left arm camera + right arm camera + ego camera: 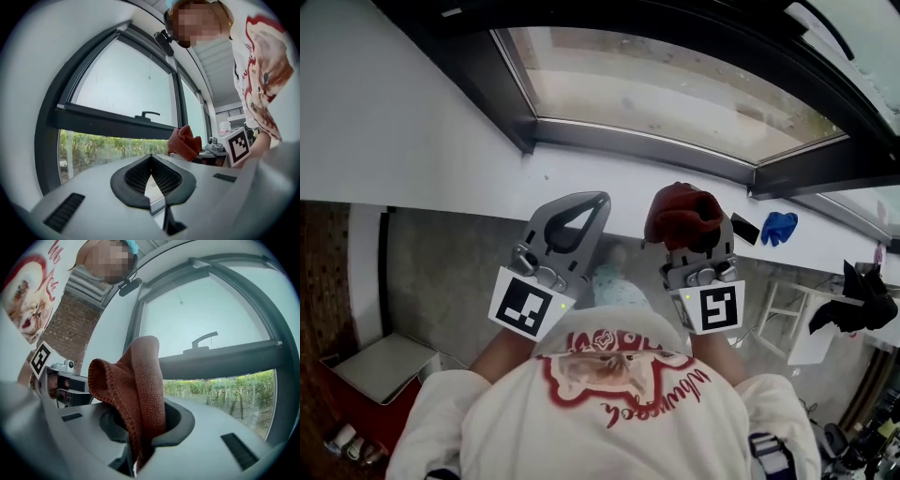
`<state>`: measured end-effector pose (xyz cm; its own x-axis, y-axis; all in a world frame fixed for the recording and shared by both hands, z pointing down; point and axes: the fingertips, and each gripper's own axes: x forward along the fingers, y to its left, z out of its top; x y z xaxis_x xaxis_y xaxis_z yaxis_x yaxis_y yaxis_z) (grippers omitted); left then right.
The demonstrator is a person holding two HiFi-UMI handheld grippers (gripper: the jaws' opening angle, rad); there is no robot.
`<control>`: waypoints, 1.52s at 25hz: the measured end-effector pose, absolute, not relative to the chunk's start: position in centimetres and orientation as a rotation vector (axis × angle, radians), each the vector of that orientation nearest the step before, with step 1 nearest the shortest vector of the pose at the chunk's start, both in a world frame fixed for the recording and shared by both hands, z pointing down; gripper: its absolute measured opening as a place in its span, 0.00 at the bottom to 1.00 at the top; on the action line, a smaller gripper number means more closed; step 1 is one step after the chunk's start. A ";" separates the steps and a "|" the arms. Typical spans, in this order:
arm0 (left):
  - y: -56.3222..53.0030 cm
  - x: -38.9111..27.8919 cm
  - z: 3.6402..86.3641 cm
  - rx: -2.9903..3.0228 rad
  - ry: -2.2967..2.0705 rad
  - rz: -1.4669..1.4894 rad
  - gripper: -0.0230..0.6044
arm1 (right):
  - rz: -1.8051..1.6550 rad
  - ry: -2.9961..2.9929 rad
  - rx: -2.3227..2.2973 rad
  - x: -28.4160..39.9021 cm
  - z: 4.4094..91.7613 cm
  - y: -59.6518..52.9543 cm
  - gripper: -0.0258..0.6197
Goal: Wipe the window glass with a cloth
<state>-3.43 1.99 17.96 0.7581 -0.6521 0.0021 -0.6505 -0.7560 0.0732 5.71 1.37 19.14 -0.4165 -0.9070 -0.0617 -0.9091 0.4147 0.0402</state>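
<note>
A rust-red cloth [680, 214] is bunched in my right gripper [694, 239], which is shut on it and held up near the white sill below the window glass [675, 94]. In the right gripper view the cloth [136, 390] stands up out of the jaws of the right gripper [143, 427] and hides their tips. My left gripper [595, 202] is beside it on the left, shut with nothing in it. Its pads [164, 176] meet in the left gripper view, with the cloth [185, 142] just past them. Both point toward the glass [108, 147], apart from it.
A dark window frame [647, 141] surrounds the pane, with a handle [204, 341] on the crossbar. The white sill [441, 178] runs under it. A blue object [778, 228] and a dark object [858, 305] lie at the right. My torso fills the lower head view.
</note>
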 end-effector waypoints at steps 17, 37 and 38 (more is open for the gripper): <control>25.4 -11.6 13.7 3.026 -0.815 -0.093 0.07 | 0.123 2.384 -1.964 -0.2 14.6 27.2 0.17; 47.3 5.2 13.7 2.878 -0.962 -0.154 0.07 | 0.140 2.517 -1.839 13.5 13.6 47.4 0.17; 47.9 5.2 13.5 2.890 -0.959 -0.148 0.07 | 0.135 2.497 -1.839 13.3 13.3 47.9 0.17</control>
<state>5.18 47.86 13.51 0.7979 -0.5996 -0.0624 -0.5906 -0.7982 0.1186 13.32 47.88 13.28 -0.2977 -0.9512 -0.0818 -0.9544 0.2946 0.0473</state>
